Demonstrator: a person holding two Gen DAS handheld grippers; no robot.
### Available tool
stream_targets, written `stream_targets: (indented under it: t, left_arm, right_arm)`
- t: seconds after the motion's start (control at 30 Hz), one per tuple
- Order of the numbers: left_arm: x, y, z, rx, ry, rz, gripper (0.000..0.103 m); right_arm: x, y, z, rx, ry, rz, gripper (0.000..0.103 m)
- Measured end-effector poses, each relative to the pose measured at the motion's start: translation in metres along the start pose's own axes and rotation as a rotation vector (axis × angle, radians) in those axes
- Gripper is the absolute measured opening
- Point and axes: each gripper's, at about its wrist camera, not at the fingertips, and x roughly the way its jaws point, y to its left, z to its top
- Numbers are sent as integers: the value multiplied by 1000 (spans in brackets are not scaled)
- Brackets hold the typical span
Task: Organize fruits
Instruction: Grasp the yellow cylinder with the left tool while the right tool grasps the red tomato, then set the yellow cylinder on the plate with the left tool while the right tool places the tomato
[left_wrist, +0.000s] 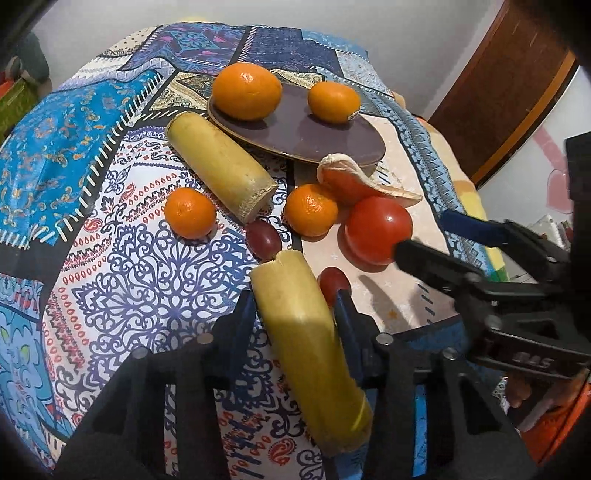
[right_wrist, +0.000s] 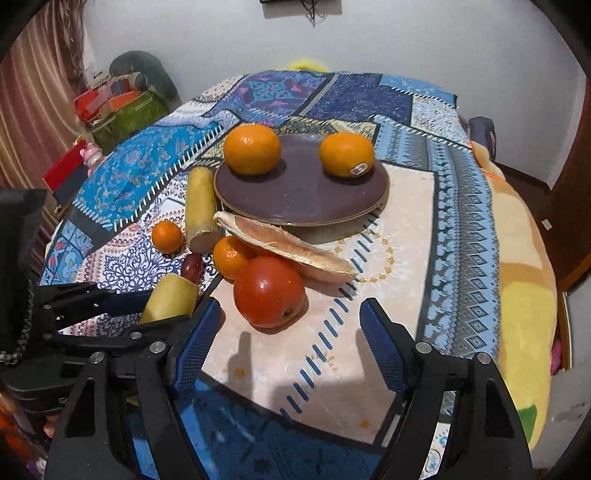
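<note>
My left gripper (left_wrist: 295, 306) is shut on a yellow cane piece (left_wrist: 306, 332), held above the cloth; it also shows in the right wrist view (right_wrist: 171, 297). My right gripper (right_wrist: 291, 325) is open and empty, just in front of a red tomato (right_wrist: 269, 291). A dark plate (right_wrist: 301, 192) holds two oranges (right_wrist: 252, 148) (right_wrist: 346, 154). A second cane piece (left_wrist: 221, 166), two small oranges (left_wrist: 190, 212) (left_wrist: 311, 209), a pomelo slice (right_wrist: 288, 247) and two red grapes (left_wrist: 263, 238) (left_wrist: 333, 282) lie on the cloth.
The patterned tablecloth (right_wrist: 129, 266) covers a round table whose edge falls off to the right near a yellow blanket (right_wrist: 524, 295). Boxes and bags (right_wrist: 122, 107) stand by the wall at back left.
</note>
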Motion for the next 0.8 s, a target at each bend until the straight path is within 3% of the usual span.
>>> stream_targets:
  t: [0.3,0.5,0.8]
  left_arm:
    - [-19,15,2,-25,-45,9,42]
    - [-36,13,2,-10,-84,22,40]
    - [-68,-1,6,18,-149,11,35]
  right_arm:
    - [27,1,7,-4,48,37,66]
    - [36,3,9,-1,69,72,47]
    - [15,7,8,-21,30,42,46]
